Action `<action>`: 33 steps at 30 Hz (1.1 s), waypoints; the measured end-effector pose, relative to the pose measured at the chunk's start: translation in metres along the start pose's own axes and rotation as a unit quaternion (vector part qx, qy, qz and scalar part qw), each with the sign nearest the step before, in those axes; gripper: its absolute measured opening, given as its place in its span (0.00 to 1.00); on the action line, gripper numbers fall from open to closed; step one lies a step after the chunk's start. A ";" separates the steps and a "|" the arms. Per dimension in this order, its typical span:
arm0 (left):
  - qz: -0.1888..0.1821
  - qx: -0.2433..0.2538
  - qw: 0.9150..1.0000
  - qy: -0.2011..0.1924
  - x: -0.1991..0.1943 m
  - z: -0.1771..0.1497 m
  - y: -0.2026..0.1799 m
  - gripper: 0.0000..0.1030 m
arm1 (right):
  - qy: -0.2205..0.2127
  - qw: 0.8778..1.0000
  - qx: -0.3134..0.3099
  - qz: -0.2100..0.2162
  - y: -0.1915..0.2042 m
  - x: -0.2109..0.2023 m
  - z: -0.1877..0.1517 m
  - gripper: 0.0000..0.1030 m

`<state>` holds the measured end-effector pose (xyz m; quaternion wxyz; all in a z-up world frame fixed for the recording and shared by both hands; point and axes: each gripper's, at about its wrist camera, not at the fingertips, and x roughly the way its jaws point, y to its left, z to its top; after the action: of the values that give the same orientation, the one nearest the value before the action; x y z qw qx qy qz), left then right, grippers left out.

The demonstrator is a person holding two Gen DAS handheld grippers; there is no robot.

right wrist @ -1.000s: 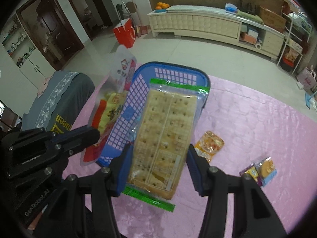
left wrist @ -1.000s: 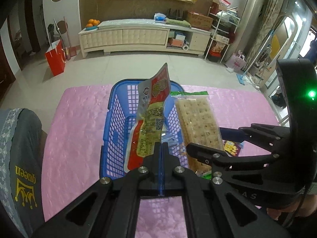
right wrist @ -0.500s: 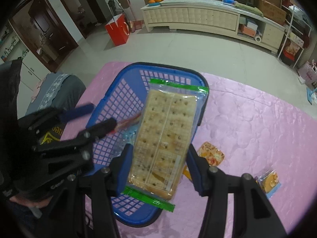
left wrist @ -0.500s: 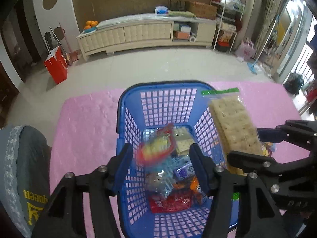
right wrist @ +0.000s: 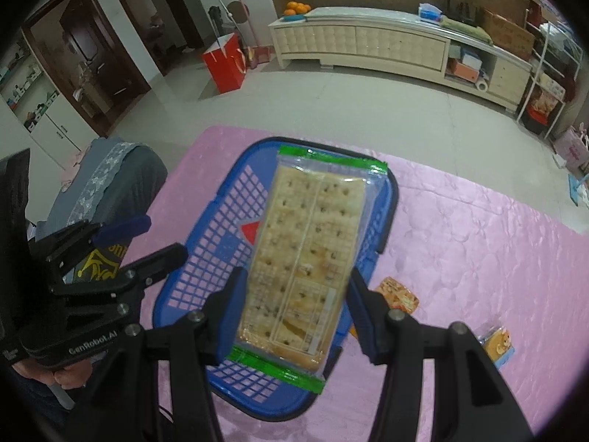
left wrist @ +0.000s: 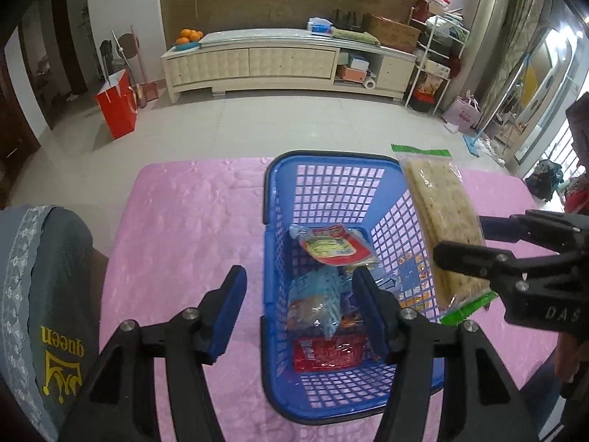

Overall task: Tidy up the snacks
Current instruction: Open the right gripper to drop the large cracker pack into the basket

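One pink cloth (left wrist: 176,213) under blue basket (left wrist: 324,162), cream sideboard (left wrist: 279,62) behind

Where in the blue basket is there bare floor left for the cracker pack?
The near end of the blue basket is bare mesh, in front of the red packet. The middle and far floor are crowded with wrappers. The right hand-held gripper holds the cracker pack above the basket.
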<state>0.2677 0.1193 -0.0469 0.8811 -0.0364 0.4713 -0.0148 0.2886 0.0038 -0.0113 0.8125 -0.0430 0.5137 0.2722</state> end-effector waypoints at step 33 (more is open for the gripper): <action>-0.008 0.012 1.000 -0.010 0.000 -0.011 -0.011 0.56 | 0.004 0.999 0.001 -0.043 -0.019 0.016 0.003 0.83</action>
<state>0.2590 0.1080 -0.0523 0.8859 -0.0295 0.4622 -0.0274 0.3055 -0.0045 -0.0274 0.8214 -0.0654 0.5151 0.2358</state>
